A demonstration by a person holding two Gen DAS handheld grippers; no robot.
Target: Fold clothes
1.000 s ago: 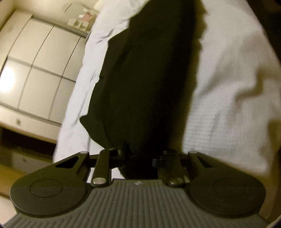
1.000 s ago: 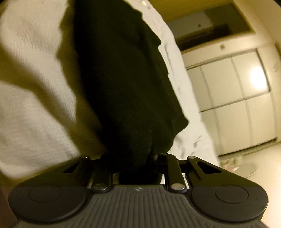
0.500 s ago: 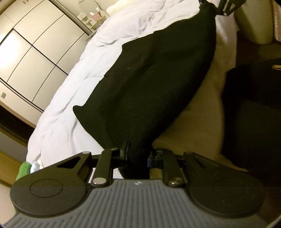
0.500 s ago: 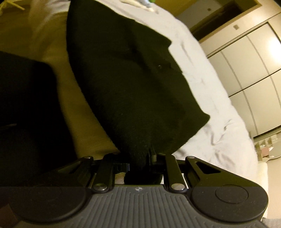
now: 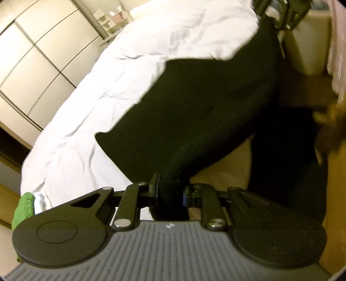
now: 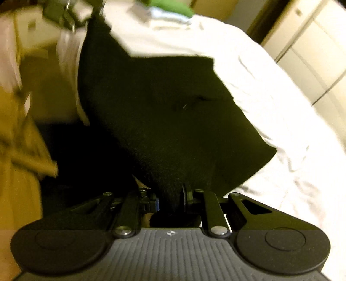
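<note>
Clearly, both grippers are clamped on a black garment [image 5: 205,112] stretched between them above a bed [image 5: 108,90] with a white cover. The left gripper [image 5: 169,192] pinches a bunched corner of the cloth between its jaws, and the right gripper [image 6: 170,198] does the same at the opposite end. Each camera shows the other gripper at the far top of its view, gripping the cloth's far corner: the right one at [image 5: 279,10], the left one at [image 6: 71,13]. The garment hangs slack in the middle, one loose flap lying over the cover. A green cloth [image 6: 170,6] sits at the bed's far edge. Pale wardrobe doors [image 5: 32,54] stand behind the bed.
</note>
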